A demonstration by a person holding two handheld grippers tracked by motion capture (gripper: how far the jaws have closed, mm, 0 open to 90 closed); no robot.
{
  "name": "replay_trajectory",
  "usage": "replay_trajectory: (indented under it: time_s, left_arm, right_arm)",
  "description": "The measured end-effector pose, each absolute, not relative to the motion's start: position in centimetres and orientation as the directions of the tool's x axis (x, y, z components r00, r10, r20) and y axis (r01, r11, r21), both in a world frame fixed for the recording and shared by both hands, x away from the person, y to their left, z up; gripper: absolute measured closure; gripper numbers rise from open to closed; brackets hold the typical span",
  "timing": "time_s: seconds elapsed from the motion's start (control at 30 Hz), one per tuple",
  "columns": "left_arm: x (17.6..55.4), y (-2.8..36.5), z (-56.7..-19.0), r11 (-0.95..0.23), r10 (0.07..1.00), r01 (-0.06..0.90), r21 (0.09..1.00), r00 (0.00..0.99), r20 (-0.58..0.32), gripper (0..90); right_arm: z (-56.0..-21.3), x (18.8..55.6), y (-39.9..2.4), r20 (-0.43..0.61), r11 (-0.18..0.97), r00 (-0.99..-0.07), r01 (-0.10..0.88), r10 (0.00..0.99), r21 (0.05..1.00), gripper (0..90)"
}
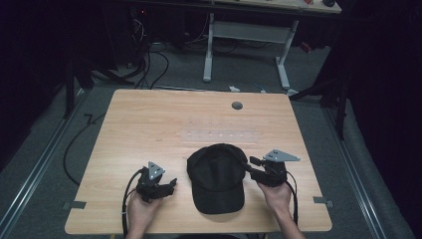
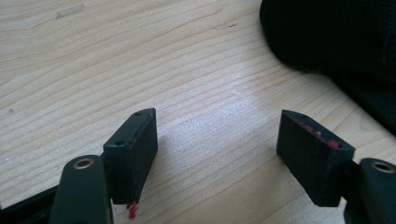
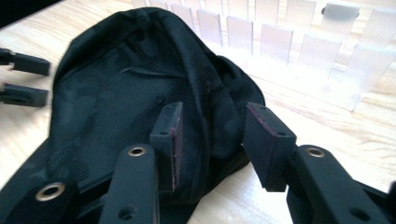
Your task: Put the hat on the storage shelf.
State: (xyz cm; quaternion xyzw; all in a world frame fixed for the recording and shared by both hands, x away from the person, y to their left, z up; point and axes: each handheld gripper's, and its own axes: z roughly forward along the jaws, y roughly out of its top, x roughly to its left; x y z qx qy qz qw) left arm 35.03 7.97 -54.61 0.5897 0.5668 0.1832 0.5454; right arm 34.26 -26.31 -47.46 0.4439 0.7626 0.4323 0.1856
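- Dark floor, loose cables and a white desk frame lie beyond the wooden table [image 1: 149,119] you work at; take the black cap [image 1: 218,177] at its near middle as your landmark.
- Your right gripper [image 1: 255,167] sits at the cap's right edge with its jaws spread. In the right gripper view one pad [image 3: 169,140] stands over the crown fabric and the other is off its side above bare wood, so the crown's rim runs between them, not yet pinched.
- Your left gripper [image 1: 166,185] rests left of the cap, near it but apart, jaws also spread and holding nothing; in the left gripper view they frame bare wood, with the cap's dark edge [image 2: 336,42] ahead and to one side.
- The cap lies with its long axis running away from you: the brim points toward you, the crown to the far side.
- Your right hand [image 1: 276,195] is the nearer one; closing there would likely take the crown's side.
- Beyond the cap, a clear strip [image 1: 219,135] lies flat, and a small grey round insert [image 1: 237,105] sits farther off.
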Motion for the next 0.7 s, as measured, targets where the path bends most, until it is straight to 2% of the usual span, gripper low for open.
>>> replay_trajectory:
  time_s: [0.13,0.7]
  left_arm:
    - [35.0,8.0,-54.6,0.237,0.869,0.469,0.851,0.290,-0.402,29.3]
    - [35.0,8.0,-54.6,0.237,0.868,0.469,0.851,0.291,-0.402,29.2]
  right_arm:
    - [-47.5,34.7,-25.6,0.064,0.252,-0.525,0.507,0.849,0.824,58.9]
    - [-47.9,36.5,-24.3,0.089,0.271,-0.549,0.539,0.831,0.797,61.4]
